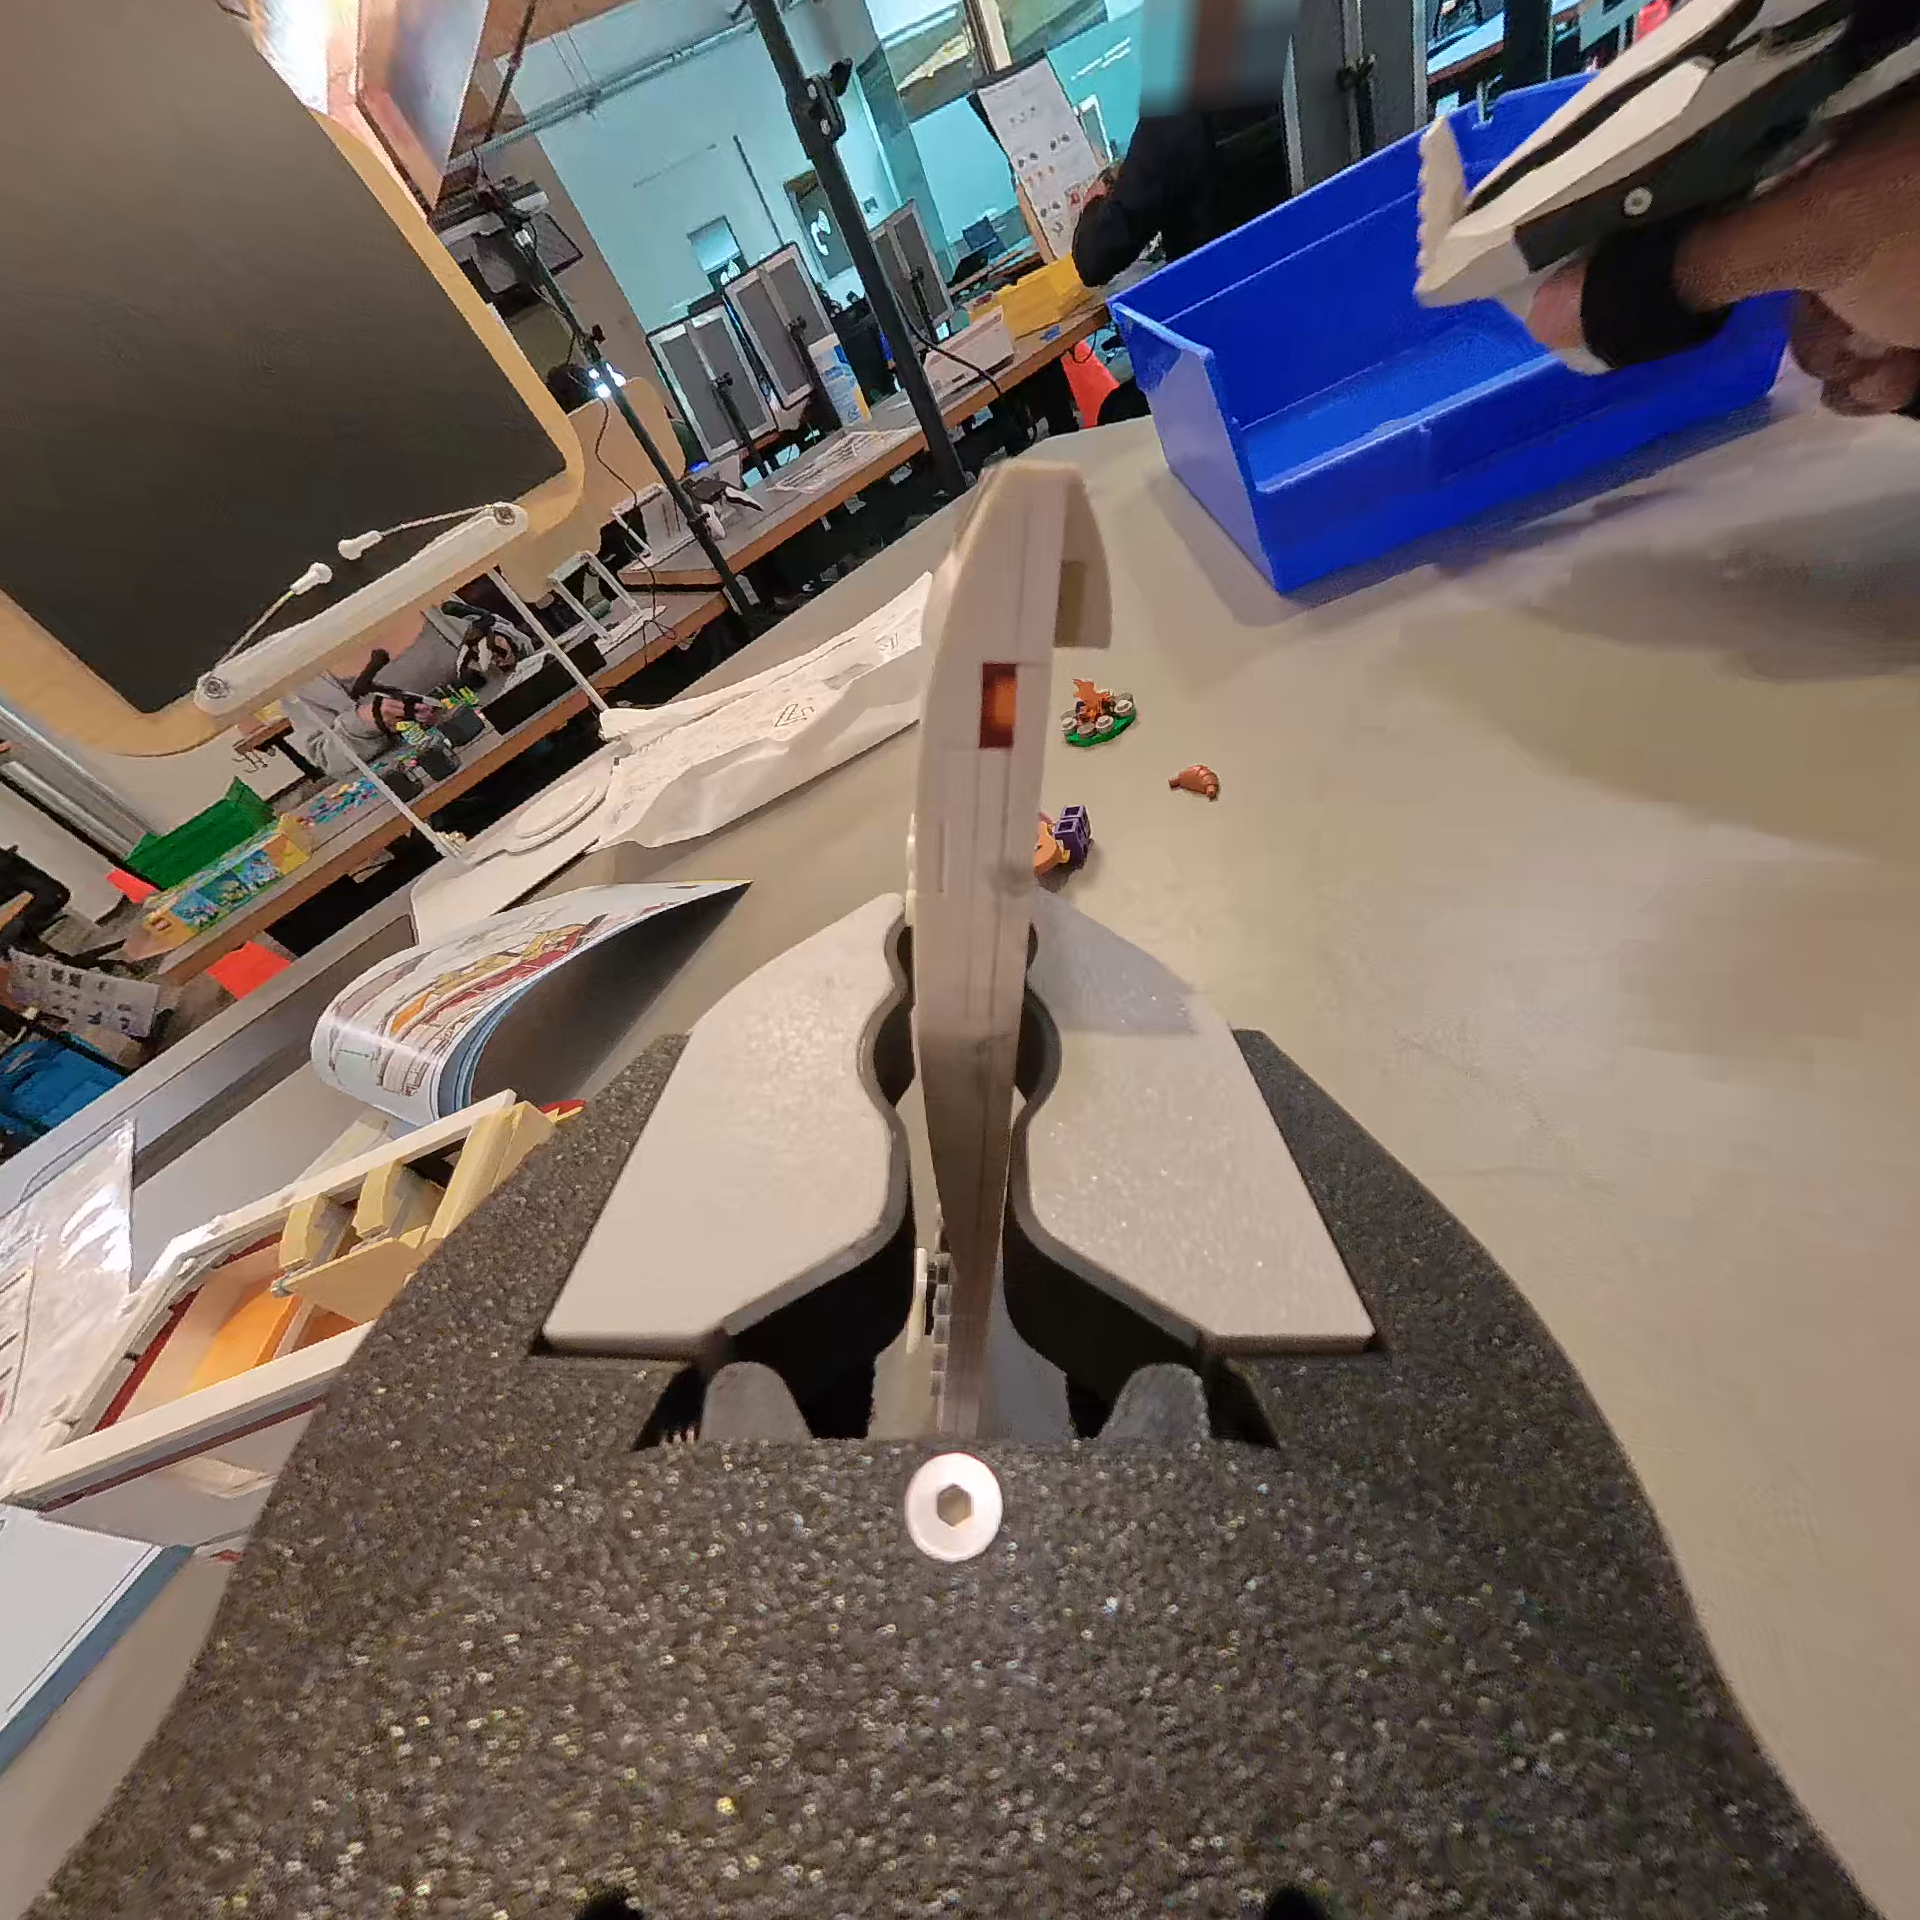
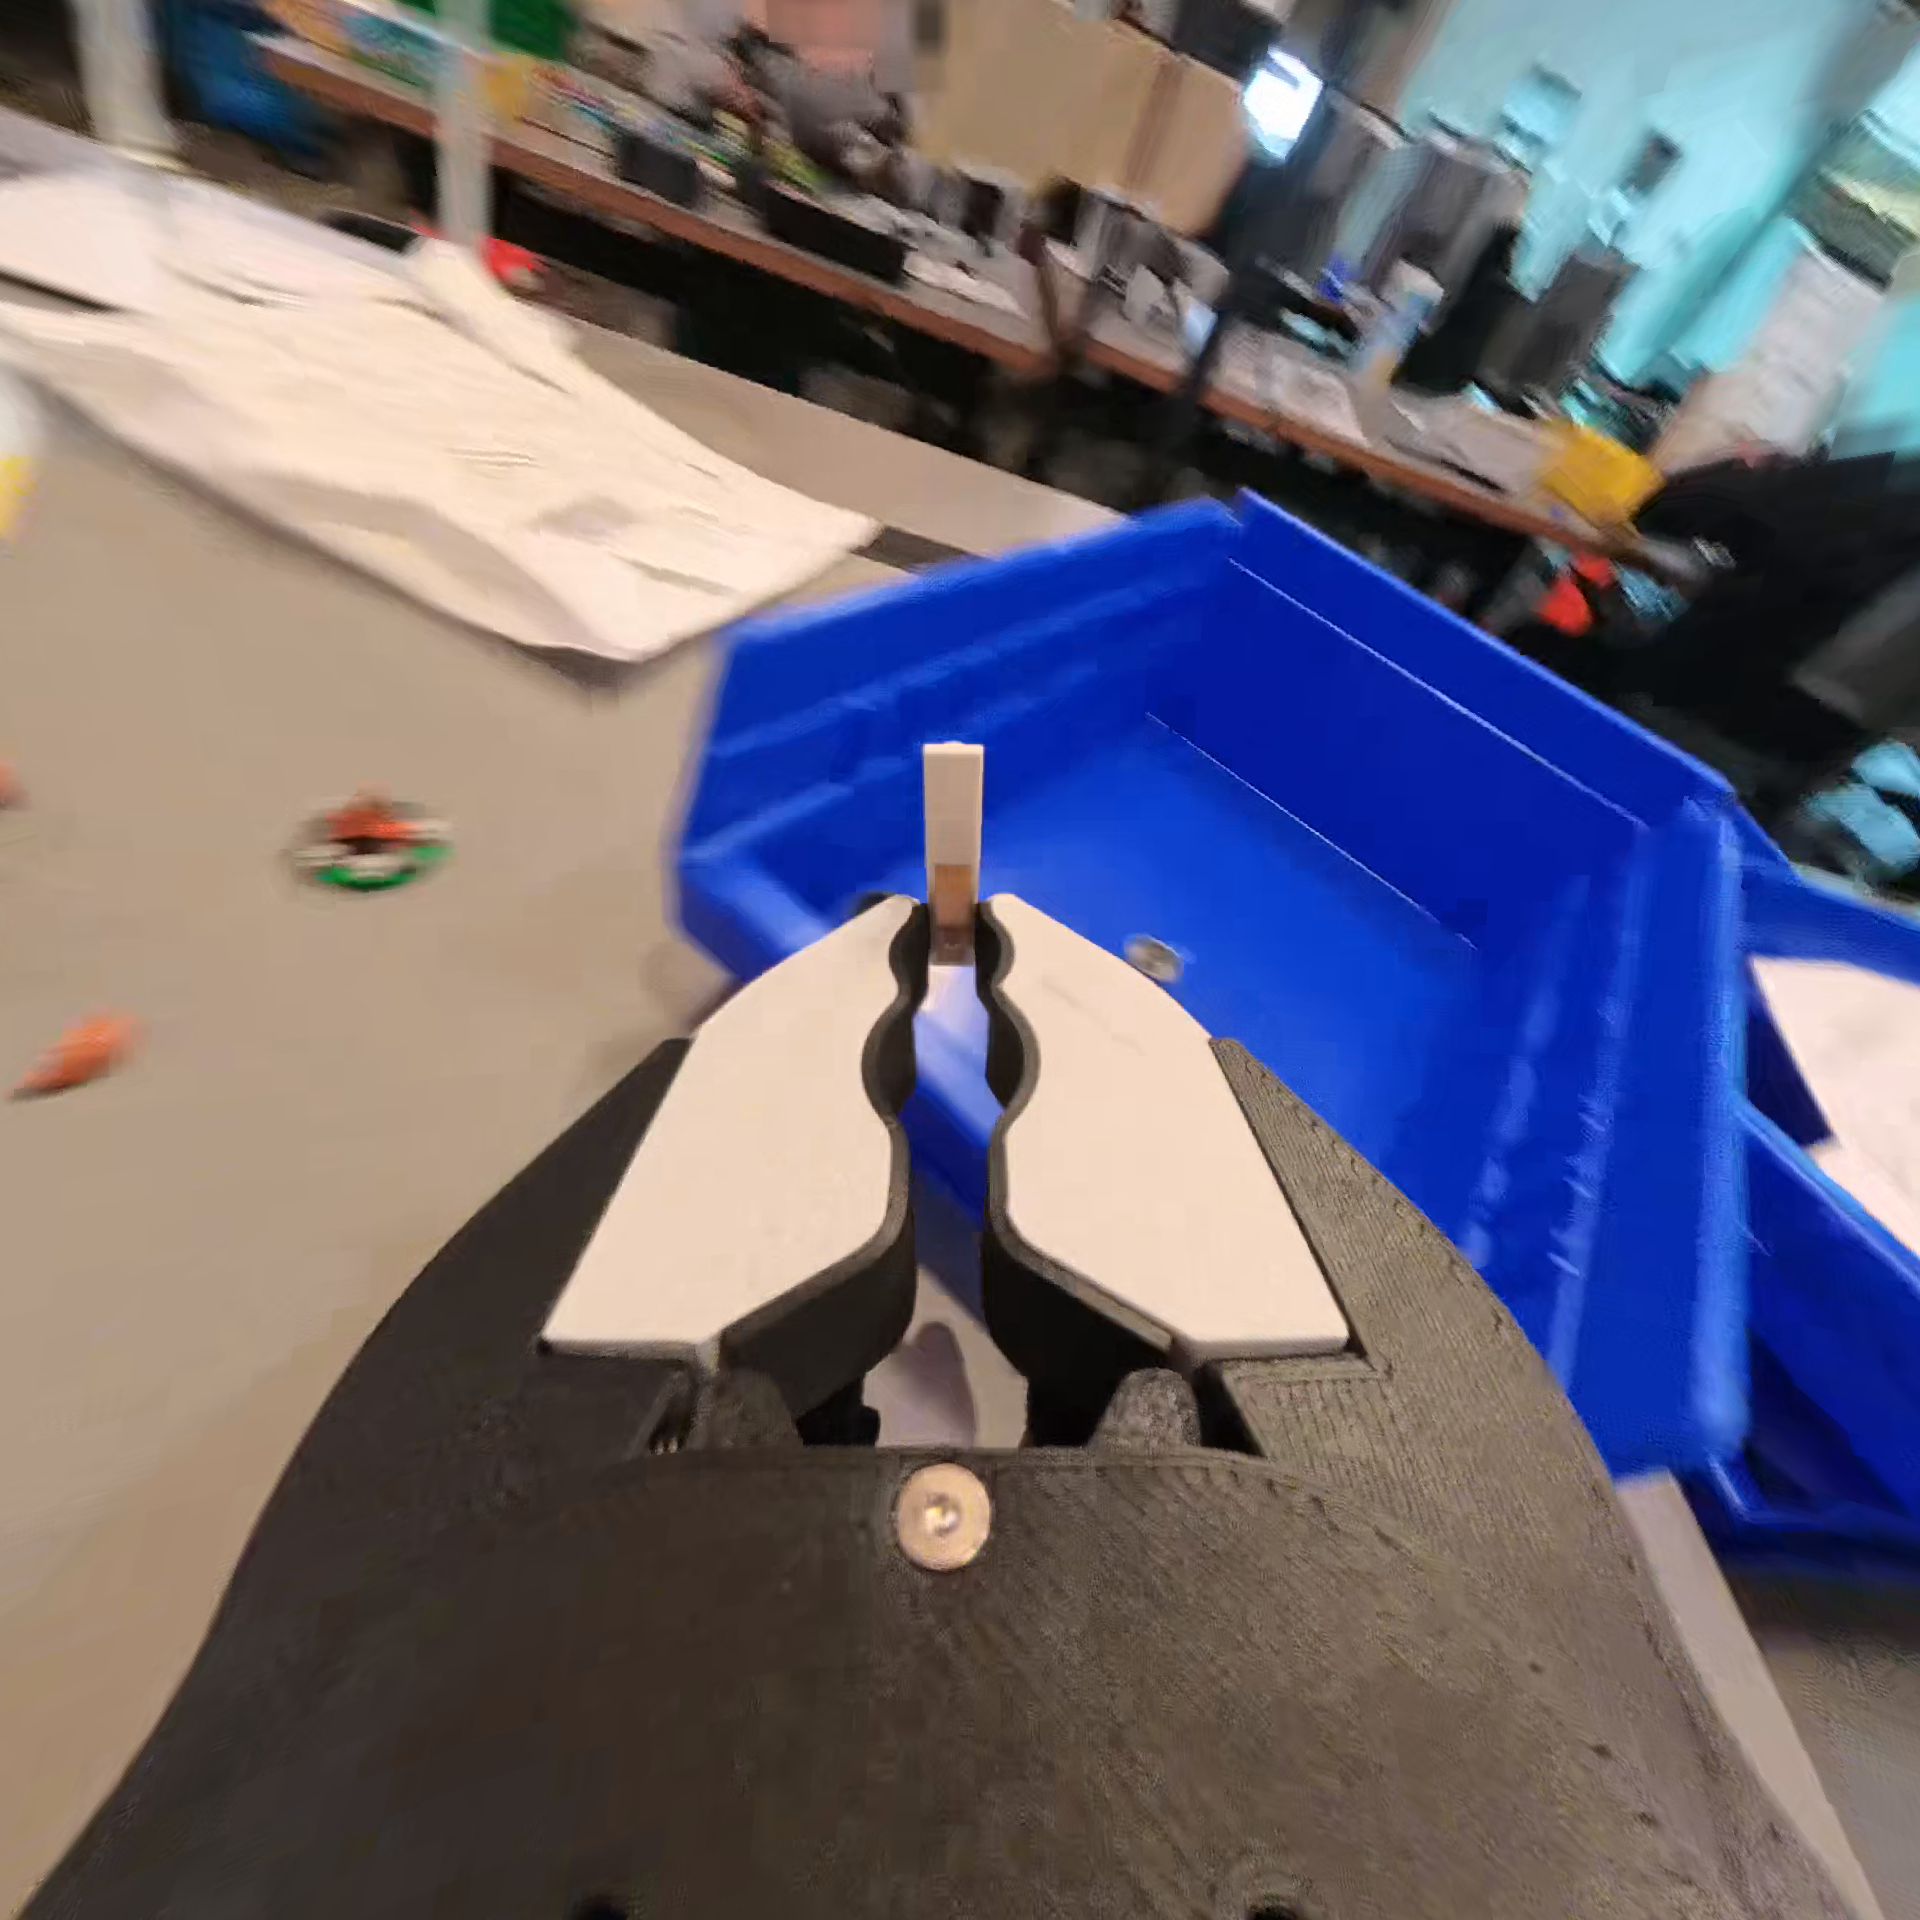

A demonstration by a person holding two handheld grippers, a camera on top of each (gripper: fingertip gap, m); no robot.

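While the left gripper (image 1: 961, 966) clamps a tall white brick panel (image 1: 992, 727) upright at the centre of its frame, fingers (image 1: 800, 1101) pressed to both flat sides, the right gripper (image 2: 948, 920) pinches a small white and tan brick piece (image 2: 953, 821) at its very fingertips, holding it over the open blue bin (image 2: 1351, 665) in the right half of its view. The bin's floor looks nearly bare (one small silvery bit (image 2: 1151, 954) lies near the front wall). On the grey surface (image 1: 1455, 1039), mid-frame in the left view, loose pieces remain: a green round campfire build (image 1: 1099, 717), an orange croissant piece (image 1: 1195, 779) and a purple brick cluster (image 1: 1070, 834). An open instruction booklet (image 1: 468, 997) and a partly built tan and white model (image 1: 312, 1278) sit at lower left.
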